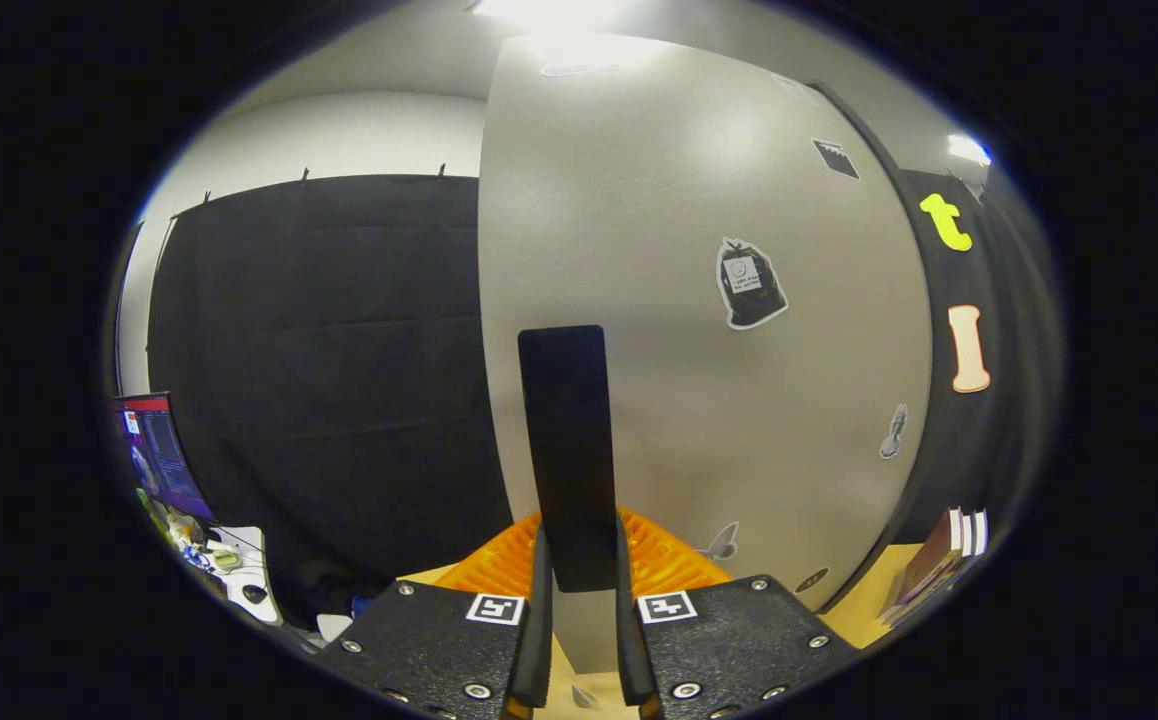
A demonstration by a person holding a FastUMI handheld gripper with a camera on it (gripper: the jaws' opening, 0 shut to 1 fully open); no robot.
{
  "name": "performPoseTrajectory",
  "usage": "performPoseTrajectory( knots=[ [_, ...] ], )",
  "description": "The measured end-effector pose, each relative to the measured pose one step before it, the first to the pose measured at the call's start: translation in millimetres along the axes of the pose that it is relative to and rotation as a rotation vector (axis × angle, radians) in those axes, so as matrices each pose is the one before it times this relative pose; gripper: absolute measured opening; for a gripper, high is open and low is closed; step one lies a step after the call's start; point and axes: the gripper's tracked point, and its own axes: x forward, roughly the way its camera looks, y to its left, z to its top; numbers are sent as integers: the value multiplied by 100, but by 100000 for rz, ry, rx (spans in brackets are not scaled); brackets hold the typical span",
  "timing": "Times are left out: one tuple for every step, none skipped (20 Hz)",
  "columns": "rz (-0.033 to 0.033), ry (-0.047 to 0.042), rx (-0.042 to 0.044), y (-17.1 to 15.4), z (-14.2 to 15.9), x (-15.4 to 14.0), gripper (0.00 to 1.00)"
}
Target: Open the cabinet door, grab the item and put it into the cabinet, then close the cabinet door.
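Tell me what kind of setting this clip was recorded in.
Likely an indoor recording booth: black cloth wall, a pale cabinet door with stickers, a monitor on a cluttered desk. The gripper is shut on the door's black handle.

Grey cabinet door upright; black handle clamped between fingers.

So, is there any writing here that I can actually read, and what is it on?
No text can be read.
Bag-shaped sticker on the cabinet door: small print, too blurred to read.
Dark sticker higher on the door: too small to read.
Square markers on the tool: patterns, not words.
The tool's fingers clamp the door's dark handle.
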Motion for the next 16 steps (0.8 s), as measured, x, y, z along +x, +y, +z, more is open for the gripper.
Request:
performPoseTrajectory(
  knots=[
    [345, -156, -64, -65, -22, -200, 27],
    [361, -142, 23, -26, 43, -283, 27],
    [280, -176, -6, -65, -20, -191, 27],
    [231, -109, 25, -10, 21, -235, 27],
    [302, 1, 14, -137, -49, -113, 27],
    [275, -108, 88, -79, -13, -223, 27],
    [328, -169, 138, -59, 17, -230, 27],
    [385, -146, 243, -67, -59, -77, 27],
    [356, -168, 38, -69, 2, -227, 27],
    [253, -185, -31, -78, 35, -332, 27],
    [230, -190, -171, -43, -54, -253, 27],
    [241, -171, -159, -47, 10, -315, 27],
    [227, -241, -169, -45, -5, -235, 27],
    [173, -189, -24, -67, 8, -358, 27],
    [135, -173, -15, -70, -32, -194, 27],
    [-80, -127, 87, -99, 21, -332, 27]
  ],
)
